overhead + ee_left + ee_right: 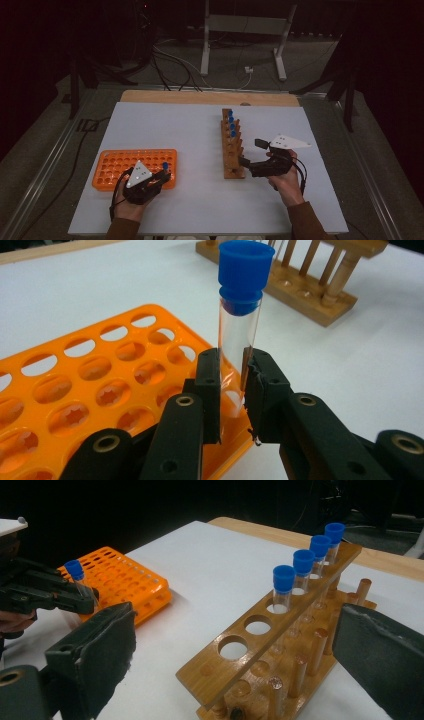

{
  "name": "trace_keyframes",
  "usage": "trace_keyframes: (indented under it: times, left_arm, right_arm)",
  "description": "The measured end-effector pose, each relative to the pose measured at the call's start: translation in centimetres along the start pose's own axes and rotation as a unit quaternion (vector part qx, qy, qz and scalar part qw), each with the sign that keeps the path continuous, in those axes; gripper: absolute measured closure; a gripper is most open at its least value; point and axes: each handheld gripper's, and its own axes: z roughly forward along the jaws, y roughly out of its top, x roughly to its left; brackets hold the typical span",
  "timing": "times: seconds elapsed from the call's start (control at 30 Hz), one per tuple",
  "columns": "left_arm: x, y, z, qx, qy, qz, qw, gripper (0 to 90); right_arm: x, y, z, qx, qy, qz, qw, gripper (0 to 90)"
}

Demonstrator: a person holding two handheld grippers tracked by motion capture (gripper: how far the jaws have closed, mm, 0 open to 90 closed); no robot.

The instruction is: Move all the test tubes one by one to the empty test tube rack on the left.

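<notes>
your left gripper [232, 390] is clamped on the clear, blue-capped plastic test tube [239, 330], upright at its 12 o'clock, over the orange plastic rack's [100, 370] right edge. your right gripper [235, 650] gapes beside the wooden rack [280, 645].

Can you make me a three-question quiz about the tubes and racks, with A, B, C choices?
1. Where is the clear blue-capped test tube held by the left hand-held gripper?
A. at the orange plastic rack's corner
B. in the wooden rack
C. lying flat on the table

2. How many blue-capped tubes stand in the brown wooden rack?
A. two
B. four
C. six

3. How is the right hand-held gripper?
A. shut on a tube
B. open
C. shut on the rack

Answers: 1 A, the jaws clamp it upright there. 2 B, four caps in a row. 3 B, its jaws stand wide apart.
</notes>
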Motion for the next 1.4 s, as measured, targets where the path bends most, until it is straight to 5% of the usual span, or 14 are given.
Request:
trace_keyframes:
  times: [0.33,0.5,0.67,0.9,1.03,1.23,1.4]
  left_arm:
    - [-0.7,-0.1,0.1,0.019,0.014,0.026,0.9994,78.5]
    - [-0.4,-0.2,0.1,0.011,0.0,0.009,0.9999,76.8]
    - [0.2,-0.1,-0.4,-0.016,-0.028,-0.015,0.9994,57.6]
    - [0.4,0.4,-1.3,-0.048,-0.045,-0.011,0.9978,43.6]
    - [0.9,0.6,-1.9,-0.069,-0.036,-0.02,0.9968,27.1]
    - [1.6,0.9,-2.5,-0.085,-0.013,-0.034,0.9957,13.5]
    - [2.0,1.0,-2.9,-0.091,0.02,-0.045,0.9947,1.0]
  right_arm:
    - [0.1,-0.3,0.4,0.006,-0.002,-0.003,1.0,3.9]
    - [0.3,-0.3,0.7,0.009,-0.003,-0.007,0.9999,3.9]
    - [0.3,-0.3,0.7,0.007,-0.008,-0.004,0.9999,3.9]
    - [-0.1,-0.1,1.1,0.016,-0.026,-0.005,0.9995,4.9]
    - [-0.3,0.1,1.7,0.035,-0.039,-0.019,0.9985,6.2]
    - [-0.8,0.7,3.0,0.048,-0.044,-0.022,0.9976,10.0]
    - [-1.5,1.3,4.2,0.055,-0.043,-0.011,0.9975,26.7]
